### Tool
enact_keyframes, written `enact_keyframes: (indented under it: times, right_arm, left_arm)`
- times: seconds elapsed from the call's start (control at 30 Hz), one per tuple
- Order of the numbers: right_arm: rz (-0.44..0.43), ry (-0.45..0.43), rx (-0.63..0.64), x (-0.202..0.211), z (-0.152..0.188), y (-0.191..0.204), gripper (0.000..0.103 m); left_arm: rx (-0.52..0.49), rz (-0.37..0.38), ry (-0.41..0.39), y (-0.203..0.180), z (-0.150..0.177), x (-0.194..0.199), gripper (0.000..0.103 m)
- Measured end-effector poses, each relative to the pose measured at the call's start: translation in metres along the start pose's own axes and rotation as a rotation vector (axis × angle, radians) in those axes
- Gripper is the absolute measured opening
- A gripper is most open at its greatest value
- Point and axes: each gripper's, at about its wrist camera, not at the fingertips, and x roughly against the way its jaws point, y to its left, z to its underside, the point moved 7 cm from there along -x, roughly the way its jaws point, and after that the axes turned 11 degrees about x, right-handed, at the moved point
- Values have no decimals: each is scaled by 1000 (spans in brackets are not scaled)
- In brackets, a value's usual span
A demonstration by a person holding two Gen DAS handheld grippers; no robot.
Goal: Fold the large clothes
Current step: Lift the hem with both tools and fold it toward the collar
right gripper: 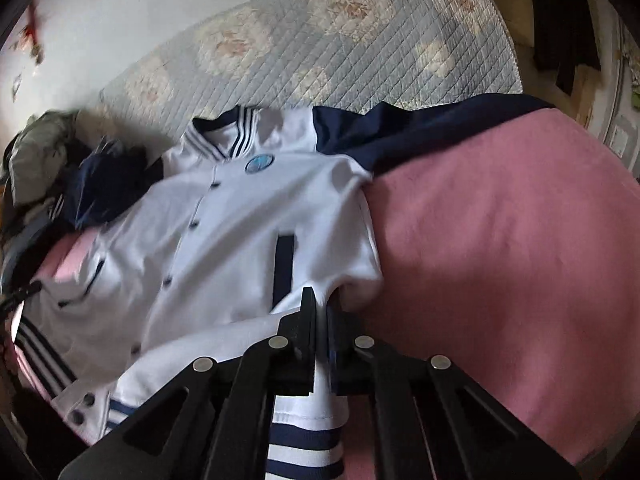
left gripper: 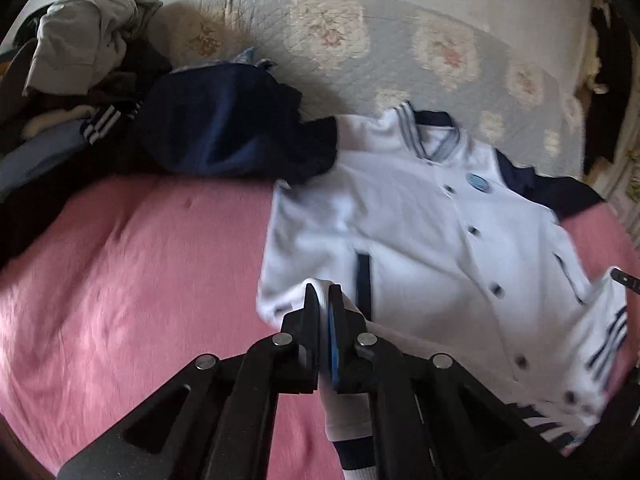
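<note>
A white jacket (left gripper: 420, 216) with navy sleeves, dark snap buttons and a striped collar lies face up on the pink bedspread (left gripper: 140, 272). It also shows in the right wrist view (right gripper: 224, 232). My left gripper (left gripper: 324, 296) is shut on the jacket's lower hem at its left corner, white fabric pinched between the fingers. My right gripper (right gripper: 323, 298) is shut on the hem at the jacket's other lower corner, with the striped navy waistband (right gripper: 304, 440) hanging under it. One navy sleeve (right gripper: 420, 128) lies spread out to the right.
A pile of other clothes, grey (left gripper: 84, 40) and navy (left gripper: 224, 128), sits at the bed's far left. A quilted floral cover (left gripper: 360, 48) stands along the wall behind. Pink bedspread (right gripper: 500, 240) stretches right of the jacket.
</note>
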Motion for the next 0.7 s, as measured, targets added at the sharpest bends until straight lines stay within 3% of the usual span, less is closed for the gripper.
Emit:
enact_keyframes:
  times: [0.1, 0.23, 0.27, 0.3, 0.33, 0.37, 0.4, 0.43, 0.5, 0.6, 0.67, 0.7]
  right_arm:
    - [29, 56, -5, -49, -13, -5, 5]
    - [15, 119, -38, -89, -6, -14, 6]
    - [0, 114, -51, -90, -6, -16, 7]
    - [-10, 106, -66, -87, -9, -18, 9]
    - [-13, 91, -73, -84, -12, -19, 14]
    - [5, 63, -69, -76, -16, -21, 18]
    - [48, 31, -53, -67, -21, -24, 35]
    - [87, 0, -38, -58, -26, -26, 60]
    - [152, -102, -8, -31, -34, -29, 78]
    - [104, -161, 61, -1, -35, -20, 78]
    - [28, -167, 175, 10, -31, -1, 81]
    - [-35, -160, 283, 11, -25, 17, 87]
  left_arm:
    - [31, -76, 34, 13, -2, -43, 4]
    - [73, -81, 72, 30, 9, -77, 13]
    - [84, -79, 58, 31, 6, -75, 29]
    - [86, -62, 23, 30, 2, -68, 51]
    - [84, -46, -21, 28, -2, -59, 63]
    - [84, -41, -78, 29, -8, -46, 88]
    - [93, -37, -134, 30, -14, -32, 101]
    - [105, -10, -174, 30, -19, -19, 103]
    - [126, 83, -216, 29, -24, 2, 103]
    - [93, 160, -160, 21, -16, 11, 103]
    - [40, 146, -171, 12, -9, 11, 103]
    - [9, 119, -193, 6, -8, 10, 103]
